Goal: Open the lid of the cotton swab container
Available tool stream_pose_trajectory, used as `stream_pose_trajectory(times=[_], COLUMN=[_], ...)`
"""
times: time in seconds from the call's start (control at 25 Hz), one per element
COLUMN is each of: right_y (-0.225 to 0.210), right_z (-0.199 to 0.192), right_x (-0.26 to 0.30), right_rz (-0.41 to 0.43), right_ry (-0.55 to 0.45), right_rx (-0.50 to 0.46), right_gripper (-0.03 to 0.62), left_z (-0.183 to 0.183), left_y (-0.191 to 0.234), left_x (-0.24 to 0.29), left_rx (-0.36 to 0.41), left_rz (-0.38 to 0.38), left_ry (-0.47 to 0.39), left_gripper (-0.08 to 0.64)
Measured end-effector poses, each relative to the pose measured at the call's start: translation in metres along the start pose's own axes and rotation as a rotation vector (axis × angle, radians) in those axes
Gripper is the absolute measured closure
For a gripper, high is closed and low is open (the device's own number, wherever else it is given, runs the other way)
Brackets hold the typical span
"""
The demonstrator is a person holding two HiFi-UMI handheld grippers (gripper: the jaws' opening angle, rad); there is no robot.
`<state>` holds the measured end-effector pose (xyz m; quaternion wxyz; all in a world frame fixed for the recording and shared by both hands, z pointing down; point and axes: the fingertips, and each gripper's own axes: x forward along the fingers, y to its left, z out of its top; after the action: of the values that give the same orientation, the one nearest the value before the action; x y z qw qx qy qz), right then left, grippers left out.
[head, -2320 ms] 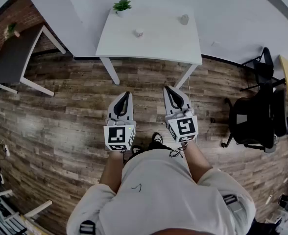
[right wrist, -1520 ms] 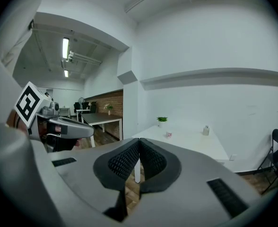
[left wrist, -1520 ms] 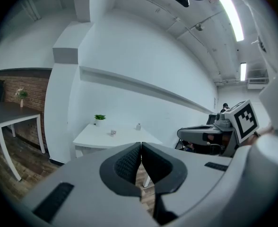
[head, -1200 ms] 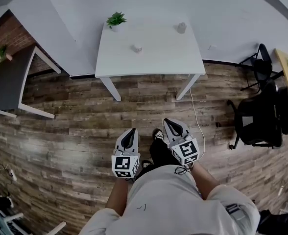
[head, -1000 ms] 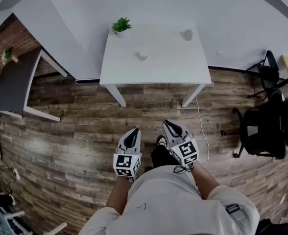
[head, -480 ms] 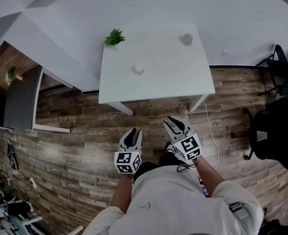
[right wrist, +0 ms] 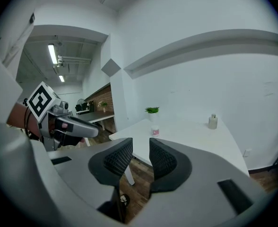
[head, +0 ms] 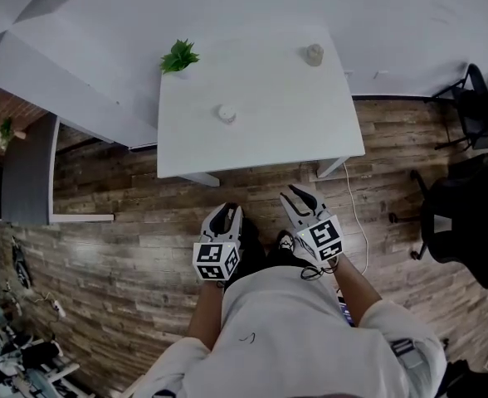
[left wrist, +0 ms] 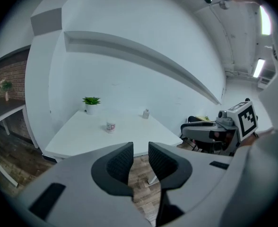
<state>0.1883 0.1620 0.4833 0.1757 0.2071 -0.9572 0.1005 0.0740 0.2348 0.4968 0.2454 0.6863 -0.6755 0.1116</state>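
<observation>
Lower centre: my left tool (head: 224, 214) and right tool (head: 299, 194), jaws just opened to a narrow gap, nothing between them. Above, well apart from both: one table (head: 269, 131) carrying one cotton swab container (head: 226, 113), left of centre. It is probably light, stiff and apt to slide; I would pinch its body and lift the lid at the rim. Farthest: one plant (head: 178, 56), one bottle (head: 314, 54).

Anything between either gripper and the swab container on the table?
Nothing visible. Left gripper and right gripper, jaws just opening, empty, face the swab container across bare table; plant and bottle stand aside.
</observation>
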Motion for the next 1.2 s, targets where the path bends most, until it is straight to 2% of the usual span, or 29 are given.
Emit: stream_pose_trajectory(times=[0.24, 0.48, 0.76, 0.88, 1.08, 1.2], right_y=[-0.016, -0.033, -0.034, -0.029, -0.037, -0.045], right_z=[0.019, 0.036, 0.046, 0.044, 0.031, 0.025], right_x=[0.05, 0.115, 0.191, 0.215, 0.238, 0.253], right_rz=[-0.033, -0.072, -0.148, -0.148, -0.118, -0.079], right_ry=[0.029, 0.07, 0.113, 0.159, 0.231, 0.26], right_rx=[-0.022, -0.014, -0.006, -0.024, -0.108, -0.139], right_gripper=[0.485, 0.472, 0.453, 0.442, 0.426, 0.419], left_z=[0.021, 0.061, 0.078, 0.076, 0.07, 0.067], left_y=[0.043, 0.099, 0.155, 0.174, 0.191, 0.197], left_x=[0.046, 0.088, 0.117, 0.125, 0.133, 0.142], left_rx=[0.003, 0.046, 0.118, 0.125, 0.067, 0.061], left_rz=[-0.043, -0.1, -0.242, -0.267, -0.271, -0.265], left_ry=[0.002, 0.006, 0.056, 0.083, 0.097, 0.116], left_gripper=[0.451, 0.451, 0.451, 0.451, 0.451, 0.451])
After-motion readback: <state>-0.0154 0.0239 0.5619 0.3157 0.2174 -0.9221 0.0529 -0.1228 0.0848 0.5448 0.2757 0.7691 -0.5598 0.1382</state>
